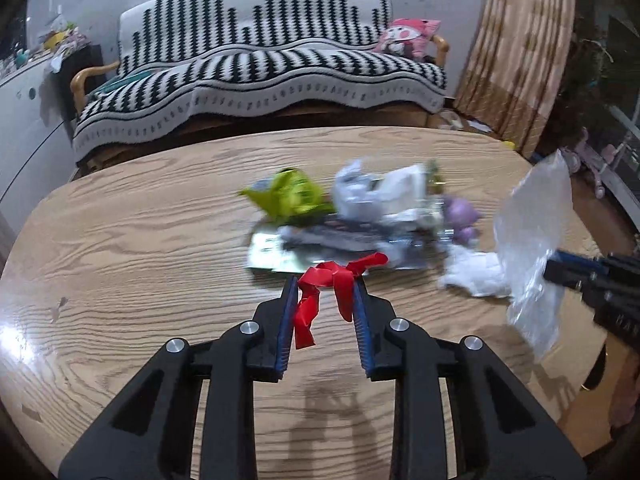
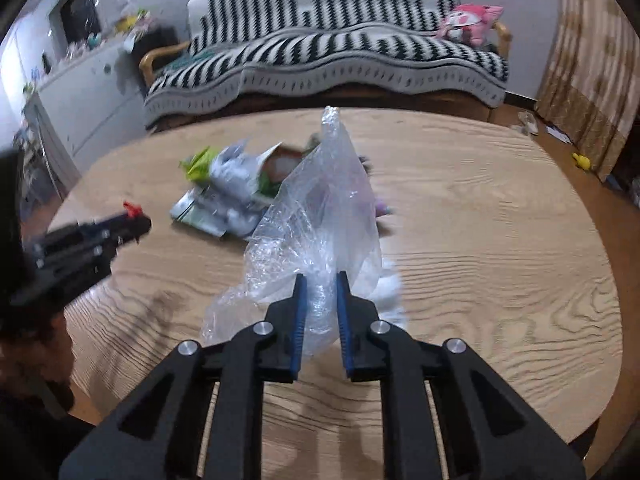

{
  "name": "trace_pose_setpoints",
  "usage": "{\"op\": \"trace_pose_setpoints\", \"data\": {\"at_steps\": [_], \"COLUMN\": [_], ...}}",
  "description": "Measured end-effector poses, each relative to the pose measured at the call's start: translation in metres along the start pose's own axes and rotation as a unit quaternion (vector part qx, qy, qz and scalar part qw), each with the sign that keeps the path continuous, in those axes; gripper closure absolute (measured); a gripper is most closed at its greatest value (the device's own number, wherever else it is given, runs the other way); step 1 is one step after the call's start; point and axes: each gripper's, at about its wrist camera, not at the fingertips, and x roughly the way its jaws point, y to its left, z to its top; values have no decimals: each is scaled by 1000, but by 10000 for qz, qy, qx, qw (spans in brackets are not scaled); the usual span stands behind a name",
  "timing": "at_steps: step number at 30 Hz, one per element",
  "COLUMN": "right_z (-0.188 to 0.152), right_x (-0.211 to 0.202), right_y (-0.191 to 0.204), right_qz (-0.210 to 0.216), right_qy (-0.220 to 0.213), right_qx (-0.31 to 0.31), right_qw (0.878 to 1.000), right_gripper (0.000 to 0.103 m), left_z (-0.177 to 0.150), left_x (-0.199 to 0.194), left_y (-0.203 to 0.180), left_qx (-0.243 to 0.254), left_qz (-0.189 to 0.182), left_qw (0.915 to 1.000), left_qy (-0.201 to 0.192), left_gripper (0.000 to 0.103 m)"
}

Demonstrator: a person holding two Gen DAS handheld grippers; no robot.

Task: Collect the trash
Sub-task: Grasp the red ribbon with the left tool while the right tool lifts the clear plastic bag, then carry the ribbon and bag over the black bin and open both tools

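Wooden table (image 1: 140,240), striped sofa behind. Left of trash pile (image 1: 360,216): left gripper (image 1: 325,284) pinches red ribbon (image 1: 320,292), lifted clear for bagging. Right of pile: right gripper (image 2: 320,280) clamps clear plastic bag (image 2: 320,208), held up as collector; nothing visible inside yet.

Left gripper (image 1: 325,285): 2 fingers partly closed, pinching a red ribbon (image 1: 320,300). Right gripper (image 2: 320,280): 2 fingers clamped on a clear plastic bag (image 2: 320,216), raised above table level.

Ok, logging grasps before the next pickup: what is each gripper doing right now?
Left gripper: closed on the red ribbon.
Right gripper: closed on the clear plastic bag.
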Motion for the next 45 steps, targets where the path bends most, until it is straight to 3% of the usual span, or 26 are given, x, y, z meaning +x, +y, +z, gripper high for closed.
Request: {"op": "trace_pose_setpoints", "data": {"at_steps": [6, 14, 21, 28, 32, 37, 45], "right_z": [-12, -65, -148, -239, -281, -307, -314], "right_x": [-31, -85, -136, -166, -166, -158, -150], "right_y": [-80, -199, -313, -408, -445, -468, -478], "right_qz": [-336, -974, -1604, -2054, -2087, -2023, -1908], "right_qy": [-141, -281, -296, -94, 248, 584, 726], "right_qx": [676, 1504, 2350, 3187, 3504, 3652, 3800], "right_qw": [9970, 9834, 9582, 9253, 9127, 9068, 9022], "right_gripper": [88, 88, 88, 88, 88, 88, 88], "left_z": [4, 2, -11, -44, -61, -82, -91], "left_x": [0, -3, -8, -2, 2, 12, 31], "left_y": [-63, -180, -305, -426, -471, -509, -536], "left_qx": [292, 798, 1300, 1895, 2128, 2419, 2575], "left_qz": [-372, -940, -1717, -2429, -2677, -2854, -2905], "left_qw": [9988, 9921, 9763, 9513, 9397, 9272, 9210], "left_qy": [-97, -221, -231, -103, 33, 163, 314], "left_gripper": [77, 77, 77, 77, 77, 77, 77]}}
